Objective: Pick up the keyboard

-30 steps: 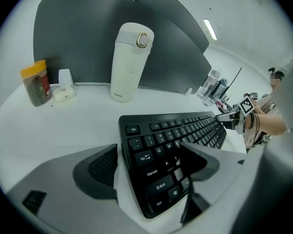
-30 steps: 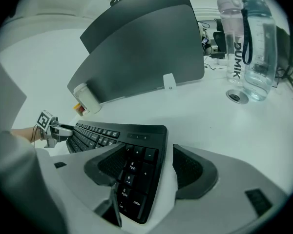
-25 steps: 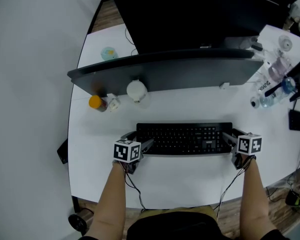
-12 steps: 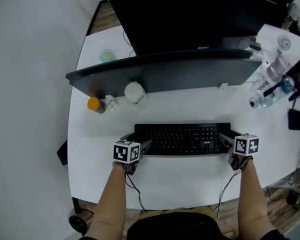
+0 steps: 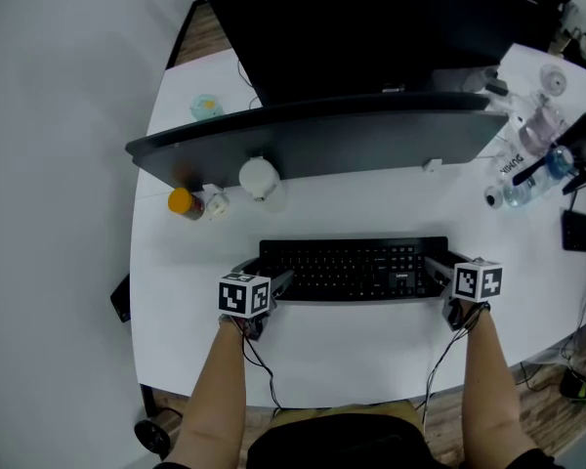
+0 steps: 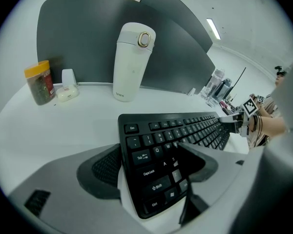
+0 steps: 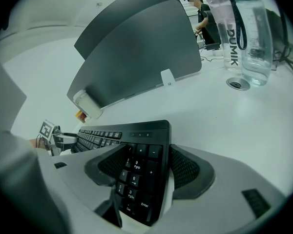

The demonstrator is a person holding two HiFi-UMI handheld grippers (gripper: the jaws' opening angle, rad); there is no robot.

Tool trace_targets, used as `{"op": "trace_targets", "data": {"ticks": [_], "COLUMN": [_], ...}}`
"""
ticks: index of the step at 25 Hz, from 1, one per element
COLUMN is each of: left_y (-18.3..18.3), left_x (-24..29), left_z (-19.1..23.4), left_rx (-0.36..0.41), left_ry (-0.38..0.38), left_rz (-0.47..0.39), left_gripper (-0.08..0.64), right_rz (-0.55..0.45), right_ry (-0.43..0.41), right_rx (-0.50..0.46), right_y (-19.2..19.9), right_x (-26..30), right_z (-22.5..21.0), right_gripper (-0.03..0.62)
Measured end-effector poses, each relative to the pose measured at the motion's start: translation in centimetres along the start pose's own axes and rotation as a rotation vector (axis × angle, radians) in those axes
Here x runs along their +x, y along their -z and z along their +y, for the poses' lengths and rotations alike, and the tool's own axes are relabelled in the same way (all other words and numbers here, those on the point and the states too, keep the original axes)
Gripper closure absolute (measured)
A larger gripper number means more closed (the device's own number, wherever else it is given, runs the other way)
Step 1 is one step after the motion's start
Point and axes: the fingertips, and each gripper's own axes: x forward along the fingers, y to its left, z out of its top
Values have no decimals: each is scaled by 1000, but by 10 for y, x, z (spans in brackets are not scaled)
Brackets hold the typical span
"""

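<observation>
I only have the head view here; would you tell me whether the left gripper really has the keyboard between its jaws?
Observer: Yes; the left gripper has just been closing its jaws, and the keyboard sits gripped between them at its Tab-to-Ctrl end.
Operator: And the right gripper?
Observer: The right gripper grips the number-pad end likewise.
Operator: What is that white round thing behind?
Observer: A white tumbler, standing upright, apart from the keyboard.

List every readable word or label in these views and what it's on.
"DUMIK": clear bottle.
"Esc", "Tab", "Caps Lock", "Shift": keyboard, left-end keys.
"PgUp", "Enter": same keyboard, right-end keys.
Too small to read: white flask label, jar label.
</observation>
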Motion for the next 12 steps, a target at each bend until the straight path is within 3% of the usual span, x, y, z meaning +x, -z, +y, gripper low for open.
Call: {"op": "trace_targets", "data": {"ticks": [12], "left_y": [0], "left_x": [0], "left_z": [-1], "left_rx": [-9], "left_ry": [-13], "left_rz": [-6], "left_gripper": [197], "right_rz": [-5], "right_ry": [-7], "right_rx": [15], "right_y": [-1], "right_x": [-1], "right_z": [1], "right_gripper": [310]}}
